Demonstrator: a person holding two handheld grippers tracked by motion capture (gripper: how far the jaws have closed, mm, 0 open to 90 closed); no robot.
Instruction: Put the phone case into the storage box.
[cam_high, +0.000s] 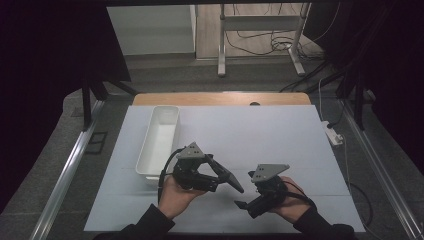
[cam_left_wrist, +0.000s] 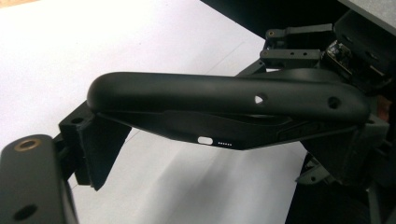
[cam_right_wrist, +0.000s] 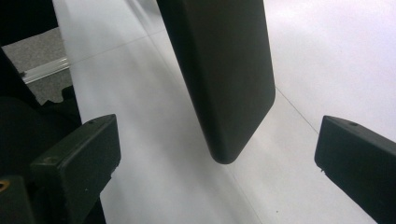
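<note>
Left hand-held gripper (cam_high: 239, 189) grips black case (cam_left_wrist: 224, 100); holes face its camera.

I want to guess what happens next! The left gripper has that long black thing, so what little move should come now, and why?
Probably the right gripper should ease forward and shut on the free end of the black object. The left gripper holds the object's other end, and it juts out toward the right gripper. In the right gripper view its rounded tip hangs above the white mat, between the open jaws but not touching them.
</note>
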